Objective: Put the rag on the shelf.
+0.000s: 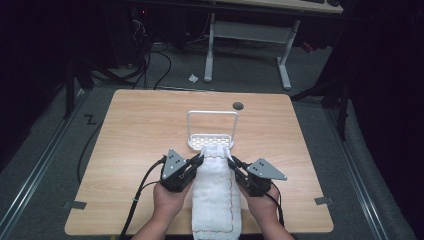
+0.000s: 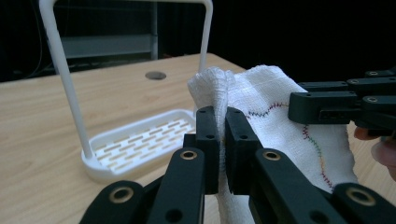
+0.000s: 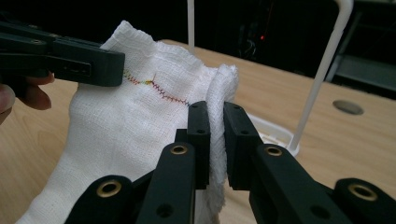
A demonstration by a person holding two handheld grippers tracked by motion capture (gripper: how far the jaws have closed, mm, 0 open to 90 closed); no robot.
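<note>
Grippers pinch the two far corners of the soft white cloth towel with bright stitching: the left gripper and the right gripper are each shut tight on a corner. To hang it well, I think both should lift together, level, over the white plastic rack with a tall hoop bar just behind, on the light wooden table.

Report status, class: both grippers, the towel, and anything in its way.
Left gripper and right gripper each shut on a far corner of the white towel. White rack stands just beyond.
</note>
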